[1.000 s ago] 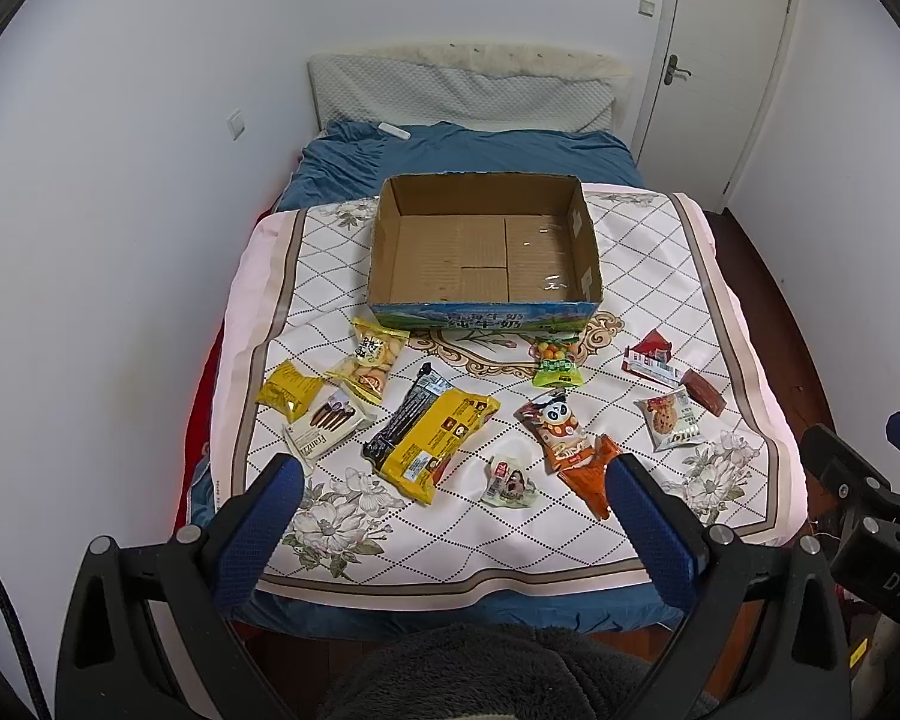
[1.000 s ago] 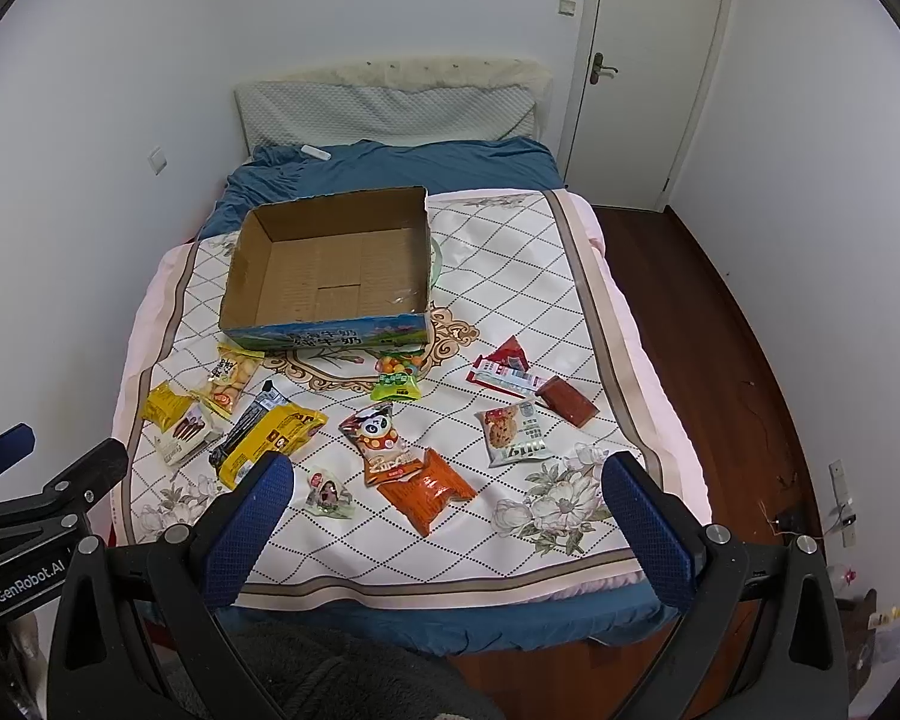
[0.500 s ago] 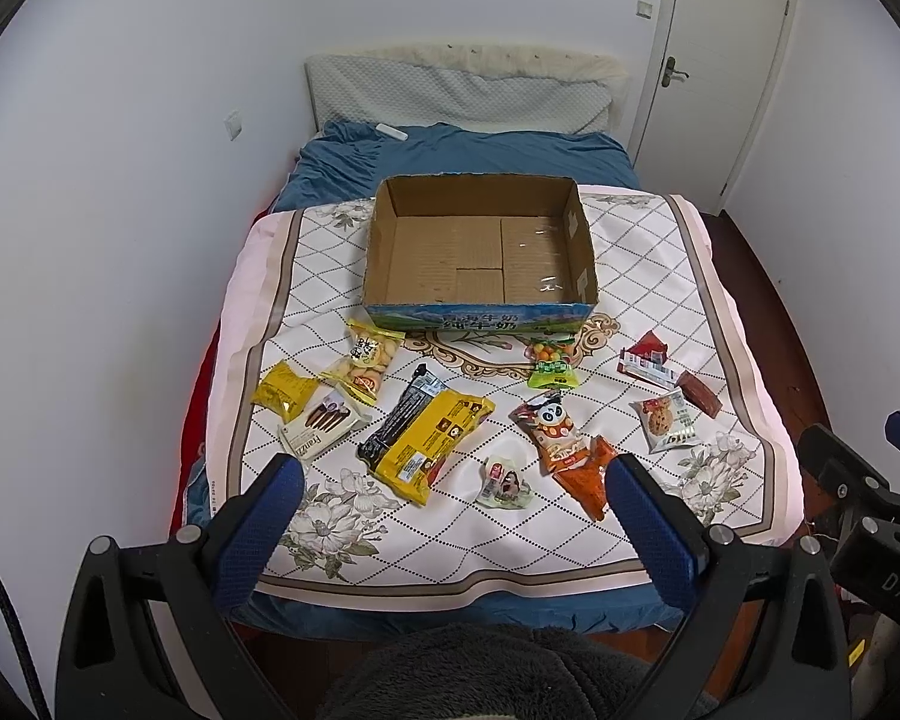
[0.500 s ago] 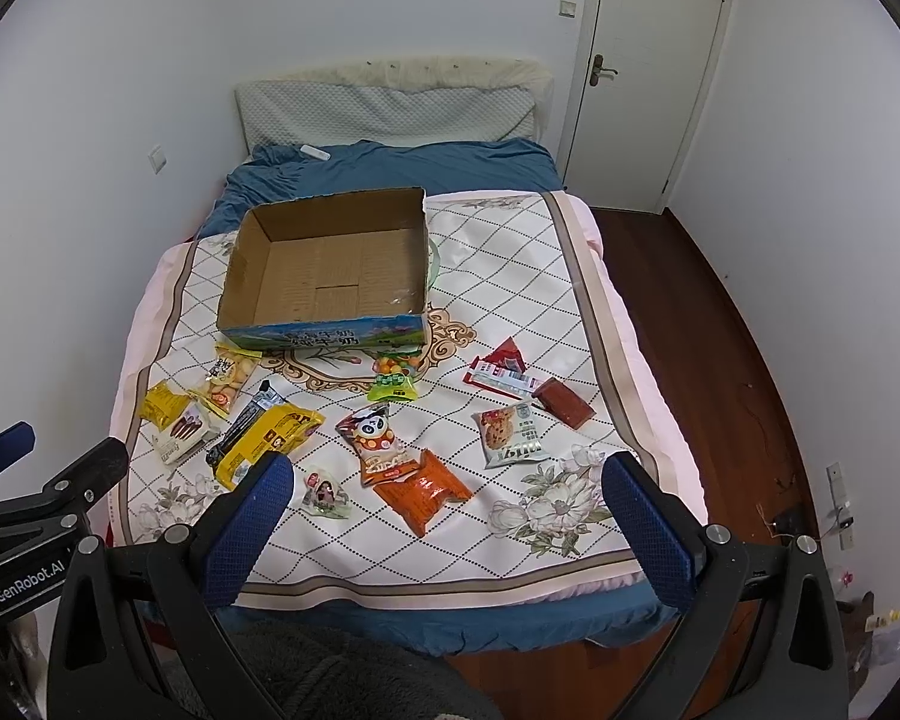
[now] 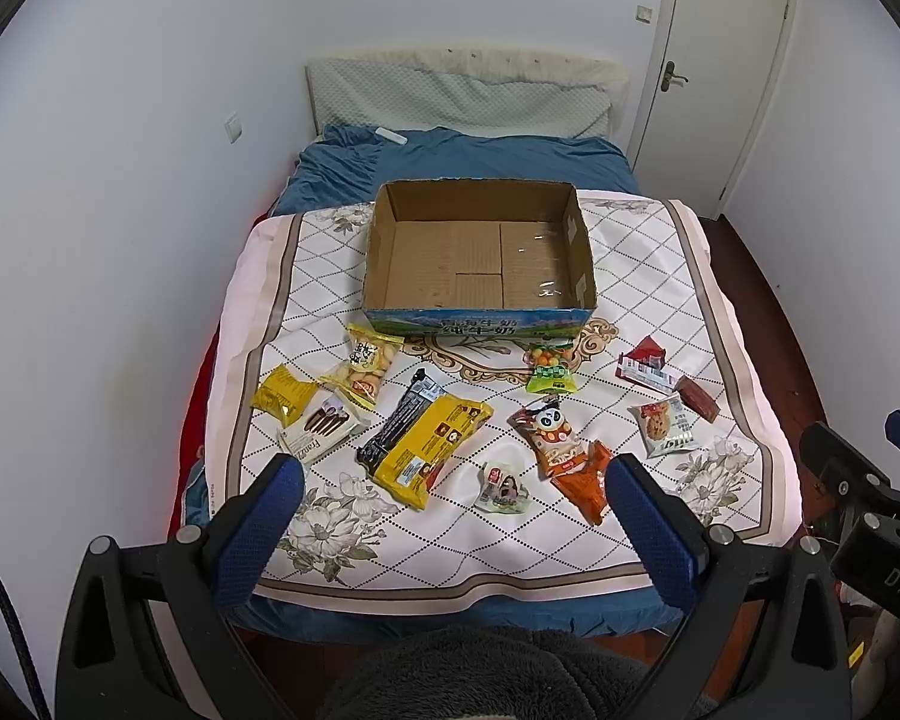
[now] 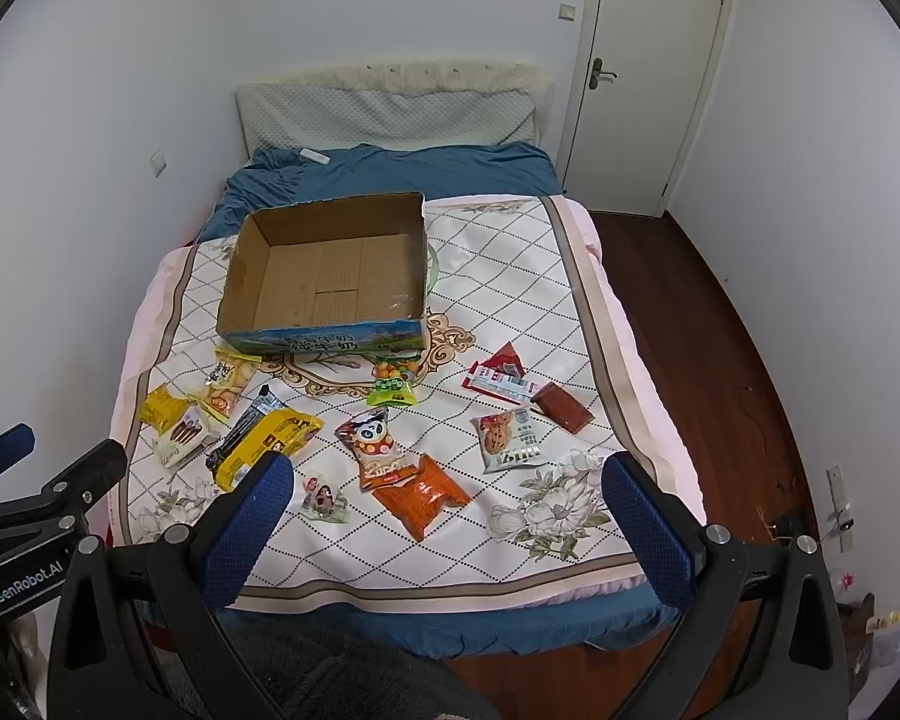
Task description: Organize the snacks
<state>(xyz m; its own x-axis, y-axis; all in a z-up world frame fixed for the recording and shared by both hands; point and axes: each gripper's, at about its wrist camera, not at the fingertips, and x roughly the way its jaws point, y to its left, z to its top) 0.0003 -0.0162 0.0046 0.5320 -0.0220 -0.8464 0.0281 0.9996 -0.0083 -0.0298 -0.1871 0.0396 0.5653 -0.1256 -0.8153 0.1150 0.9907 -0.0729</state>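
Note:
An empty open cardboard box sits mid-bed on a patterned blanket. Several snack packets lie in front of it: a big yellow bag, a panda packet, an orange packet, a green candy bag, a cookie packet, and a red bar. My left gripper and right gripper are both open and empty, held above the bed's near edge.
The bed is against the left wall, with a pillow and blue sheet behind the box. A white door and wooden floor are on the right. Each gripper shows at the other view's edge.
Both grippers have drifted slightly; the bed and snacks shift a little in view. Nothing was picked up or moved.

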